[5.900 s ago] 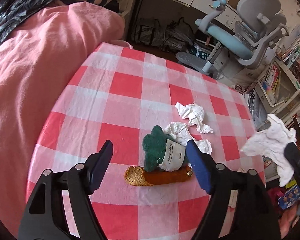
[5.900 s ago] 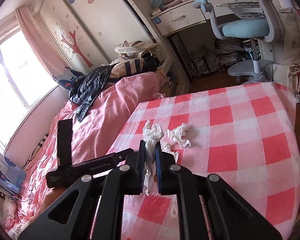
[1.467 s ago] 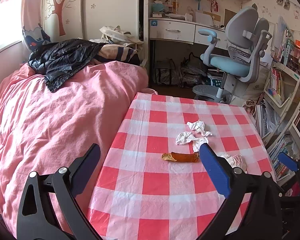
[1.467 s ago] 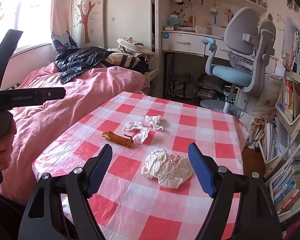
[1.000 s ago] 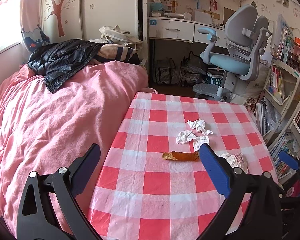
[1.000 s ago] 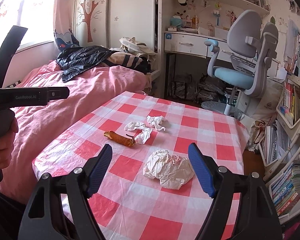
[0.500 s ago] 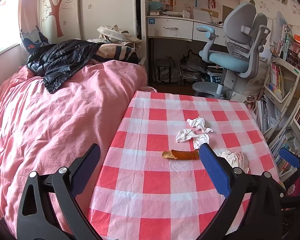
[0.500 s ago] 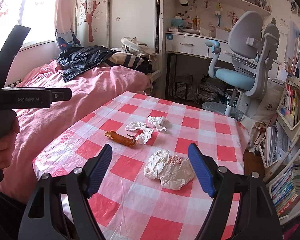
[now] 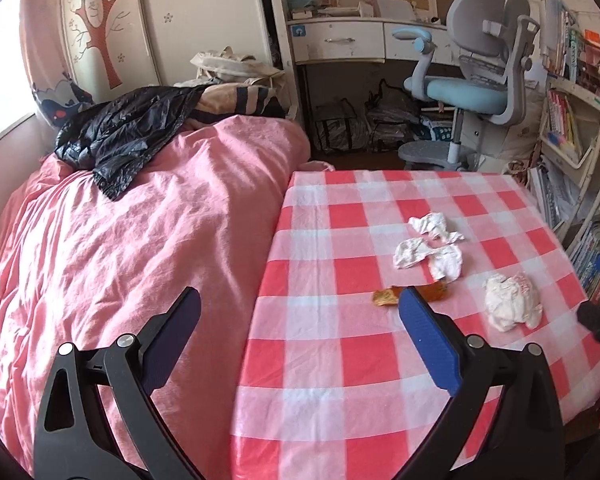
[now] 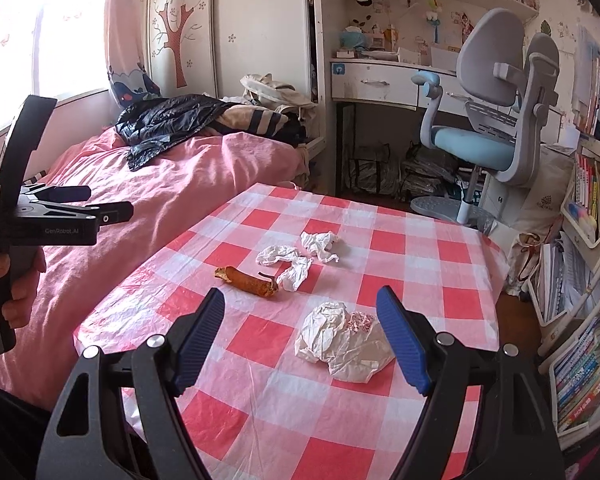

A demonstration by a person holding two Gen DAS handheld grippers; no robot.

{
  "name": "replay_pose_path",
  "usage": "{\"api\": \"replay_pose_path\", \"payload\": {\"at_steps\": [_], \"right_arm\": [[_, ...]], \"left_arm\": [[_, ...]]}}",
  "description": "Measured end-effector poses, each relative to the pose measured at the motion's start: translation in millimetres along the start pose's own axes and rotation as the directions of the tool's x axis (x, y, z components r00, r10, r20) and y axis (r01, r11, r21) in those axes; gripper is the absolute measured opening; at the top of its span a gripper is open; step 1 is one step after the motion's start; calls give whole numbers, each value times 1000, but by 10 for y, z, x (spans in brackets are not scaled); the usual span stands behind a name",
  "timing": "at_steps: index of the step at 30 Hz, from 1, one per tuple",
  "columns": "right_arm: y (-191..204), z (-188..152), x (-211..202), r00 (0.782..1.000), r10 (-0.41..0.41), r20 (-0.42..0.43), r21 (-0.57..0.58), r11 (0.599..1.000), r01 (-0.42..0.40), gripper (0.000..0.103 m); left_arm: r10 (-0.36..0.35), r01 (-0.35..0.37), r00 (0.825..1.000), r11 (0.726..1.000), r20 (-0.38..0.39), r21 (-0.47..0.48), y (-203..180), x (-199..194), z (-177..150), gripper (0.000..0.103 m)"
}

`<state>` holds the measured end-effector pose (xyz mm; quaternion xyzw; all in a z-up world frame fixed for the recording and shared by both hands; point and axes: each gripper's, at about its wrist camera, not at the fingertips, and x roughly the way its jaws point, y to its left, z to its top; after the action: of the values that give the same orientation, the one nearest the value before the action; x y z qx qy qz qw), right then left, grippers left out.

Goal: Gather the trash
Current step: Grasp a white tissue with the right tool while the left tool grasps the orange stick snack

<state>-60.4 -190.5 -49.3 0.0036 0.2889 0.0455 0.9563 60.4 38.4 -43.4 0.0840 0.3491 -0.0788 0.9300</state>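
On the red-and-white checked table (image 10: pixel 420 264) lie a brown banana peel (image 10: pixel 247 278), three crumpled white tissues (image 10: pixel 296 258) and a larger crumpled white wrapper (image 10: pixel 342 340). The same trash shows in the left wrist view: peel (image 9: pixel 384 297), tissues (image 9: pixel 428 246), wrapper (image 9: pixel 510 302). My right gripper (image 10: pixel 300 338) is open and empty, held above the table's near edge with the wrapper just ahead of it. My left gripper (image 9: pixel 298 332) is open and empty, over the table's left edge beside the bed. It also shows at the left of the right wrist view (image 10: pixel 80 204).
A bed with a pink cover (image 9: pixel 120 240) and a black jacket (image 9: pixel 128 132) borders the table's left side. A grey-blue office chair (image 10: pixel 488 128) and a white desk (image 10: pixel 380 76) stand beyond. Bookshelves (image 10: pixel 588 280) line the right.
Both grippers stay open and empty. The left gripper has swung left toward the bed, so the trash sits further right in its view. The right gripper barely moved.
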Motion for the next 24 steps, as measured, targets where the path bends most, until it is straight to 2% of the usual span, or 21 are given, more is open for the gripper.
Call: {"api": "replay_pose_path", "payload": {"at_steps": [3, 5, 7, 8, 11, 12, 18, 20, 21, 22, 24], "right_arm": [[-4, 105, 180, 999, 31, -41, 14, 999, -31, 75], [-24, 189, 322, 997, 40, -60, 34, 999, -38, 75], [-84, 274, 533, 993, 62, -97, 74, 996, -55, 75], [-120, 305, 658, 989, 78, -125, 101, 993, -66, 75], [-206, 348, 1062, 967, 133, -217, 175, 980, -96, 66], [-228, 359, 1237, 954, 154, -256, 201, 974, -104, 64], [-212, 315, 1804, 912, 179, -369, 229, 969, -97, 60], [-228, 258, 1926, 900, 177, -398, 224, 970, -91, 51], [-249, 229, 1964, 895, 184, -407, 226, 969, -96, 39], [-274, 214, 1971, 894, 192, -406, 229, 968, -103, 23], [-347, 211, 1892, 902, 205, -379, 242, 963, -118, 11]], "left_arm": [[-29, 24, 997, 997, -77, -70, 268, 218, -41, 96], [-58, 48, 994, 993, -97, -104, 371, 293, -58, 95], [-79, 69, 991, 993, -105, -95, 347, 339, -41, 95], [-82, 75, 990, 995, -111, -66, 306, 355, -51, 95], [-83, 88, 990, 995, -111, 41, 136, 345, -93, 95], [-85, 95, 990, 992, -111, 81, 50, 335, -108, 95], [-116, 138, 989, 952, -97, 272, -289, 344, -210, 96], [-128, 154, 987, 937, -99, 315, -374, 394, -219, 96], [-133, 160, 986, 930, -103, 330, -413, 437, -218, 96], [-138, 167, 984, 926, -108, 339, -430, 466, -230, 96], [-164, 196, 979, 914, -118, 355, -457, 530, -251, 95]]}}
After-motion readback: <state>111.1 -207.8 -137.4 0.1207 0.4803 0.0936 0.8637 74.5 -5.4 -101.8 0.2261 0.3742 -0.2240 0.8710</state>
